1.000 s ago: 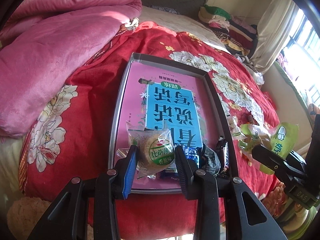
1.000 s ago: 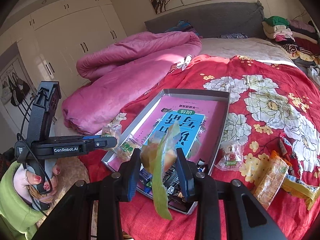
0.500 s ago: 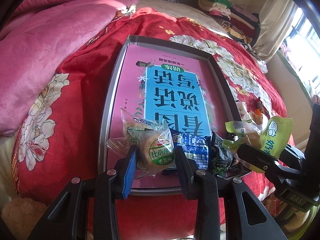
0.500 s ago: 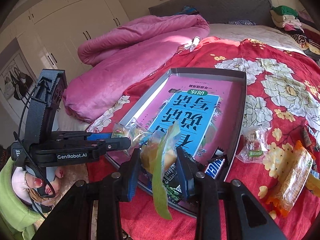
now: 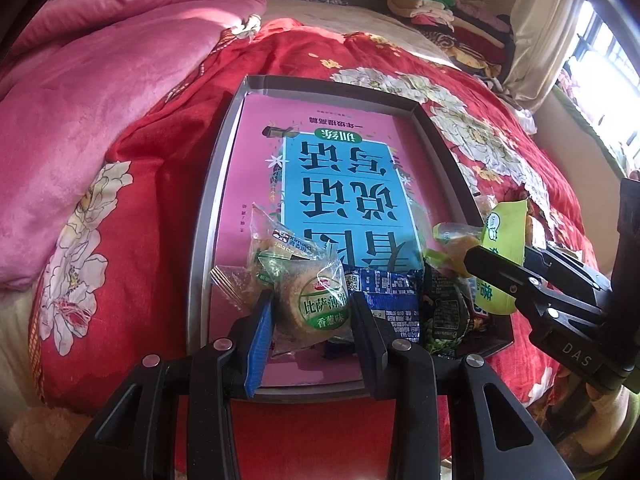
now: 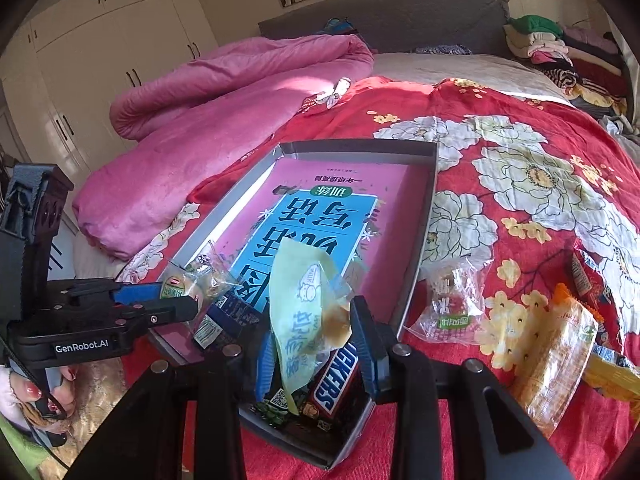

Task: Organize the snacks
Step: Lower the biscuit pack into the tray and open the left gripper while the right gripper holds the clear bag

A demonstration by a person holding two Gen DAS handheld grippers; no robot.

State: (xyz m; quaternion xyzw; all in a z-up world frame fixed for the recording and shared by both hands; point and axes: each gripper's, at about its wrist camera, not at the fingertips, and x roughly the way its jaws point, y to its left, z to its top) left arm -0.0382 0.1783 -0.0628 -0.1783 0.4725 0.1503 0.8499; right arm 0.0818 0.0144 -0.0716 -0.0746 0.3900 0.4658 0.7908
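Both gripped snacks at tray (image 5: 208, 200) near edge

Both snacks lowered toward the near end of the tray

The left gripper (image 5: 312, 320), with its round biscuit packet (image 5: 312, 306), has sunk from above the tray (image 5: 200, 240) onto the packets at the near end. The right gripper (image 6: 316, 352) brought its pale green packet (image 6: 300, 320) from mid-air down over the Snickers bar (image 6: 336, 380).

Snickers bar (image 6: 334, 376) partly behind fingers (image 6: 366, 344)
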